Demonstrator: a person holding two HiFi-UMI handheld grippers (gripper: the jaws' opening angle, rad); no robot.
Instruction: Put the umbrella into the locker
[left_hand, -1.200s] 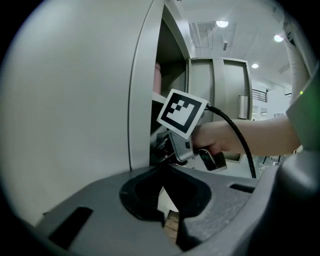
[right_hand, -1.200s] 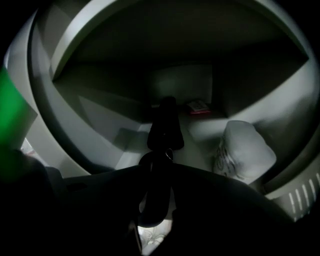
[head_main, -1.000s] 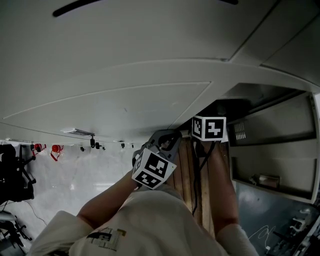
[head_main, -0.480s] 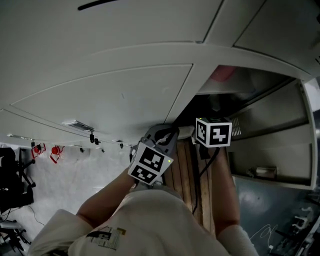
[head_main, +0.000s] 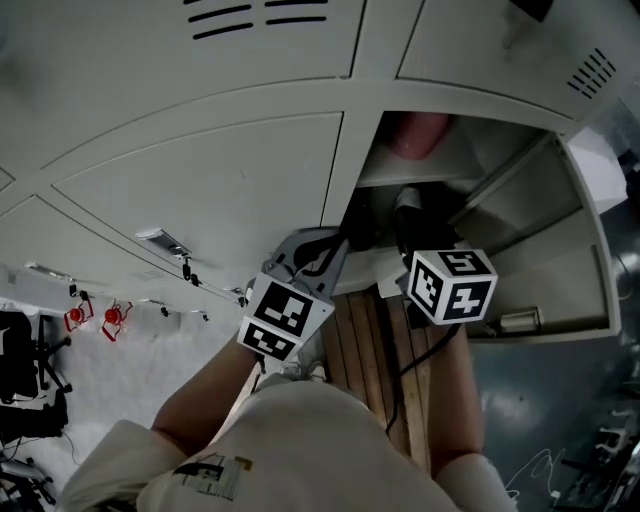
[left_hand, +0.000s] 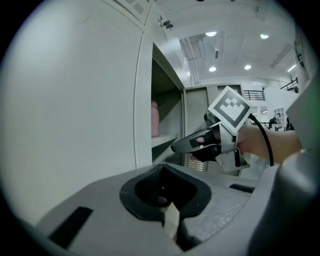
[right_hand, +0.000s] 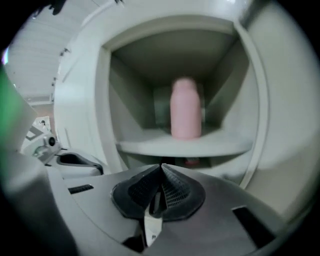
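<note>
Both claws are pointing at the open locker (head_main: 341, 160), and neither is carrying anything. The right claw (right_hand: 161, 170) is showing its jaws pressed together with nothing between them, and the left claw (left_hand: 162, 169) is likewise pinched shut and empty. The right one is facing straight at the upper shelf (right_hand: 185, 146), where a pink bottle (right_hand: 186, 107) is standing upright well back. The left one is hanging just beside it, nearer the pale locker front (left_hand: 75, 100) on the left.

The umbrella is not showing clearly anywhere. A small dark-and-red patch (right_hand: 190, 161) is peeking out just under the shelf's front edge, below and ahead of the right claw. That may be the umbrella lying in the lower compartment, but I cannot tell, nor make out its long axis. If it is, the right hand is the nearer one, and the job is looking all but finished.
</note>
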